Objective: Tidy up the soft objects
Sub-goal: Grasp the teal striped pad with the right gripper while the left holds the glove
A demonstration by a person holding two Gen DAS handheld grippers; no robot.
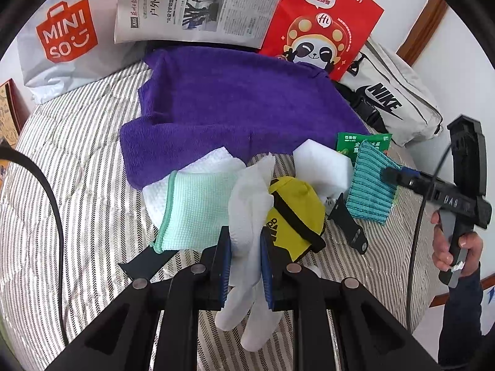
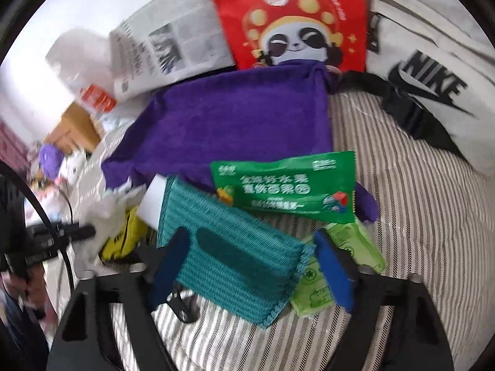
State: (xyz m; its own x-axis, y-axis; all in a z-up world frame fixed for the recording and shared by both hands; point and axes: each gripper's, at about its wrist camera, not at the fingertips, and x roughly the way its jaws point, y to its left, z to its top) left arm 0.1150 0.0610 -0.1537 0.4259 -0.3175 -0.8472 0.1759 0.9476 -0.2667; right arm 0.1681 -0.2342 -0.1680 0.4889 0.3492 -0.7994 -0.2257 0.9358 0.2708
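Left wrist view
Left gripper [image 1: 245, 249]: jaws nearly closed, blue pads clamped on a crumpled white cloth [image 1: 253, 216].
White cloth: rises above the pads and hangs below them, over the striped bedcover [image 1: 77, 160].
Yellow pouch [image 1: 294, 213]: just behind the clamped cloth, touching its right side, black strap across it.
Mint cloth [image 1: 191, 207]: to the left of the fingers, lying on a white waffle cloth [image 1: 216, 164].
Purple towel [image 1: 235, 108]: spread farther back, reaching the red panda bag [image 1: 321, 24].
Right gripper [image 1: 390, 175]: at the right edge, its tip against a teal ribbed cloth [image 1: 369, 190]; a hand [image 1: 454, 247] grips its handle.

Right wrist view (blurred)
Right gripper [image 2: 250, 266]: jaws partly open, one blue finger on each side of the cloth; no visible pinch.
Teal ribbed cloth [image 2: 229, 247]: lies between the fingers, on the bedcover, its right corner near the right finger.
Green packet [image 2: 287, 185]: just beyond the teal cloth, overlapping the purple towel's [image 2: 232, 123] front edge.
Light green packet [image 2: 321, 281]: under the right finger.
White Nike bag [image 2: 433, 71]: far right, well apart.
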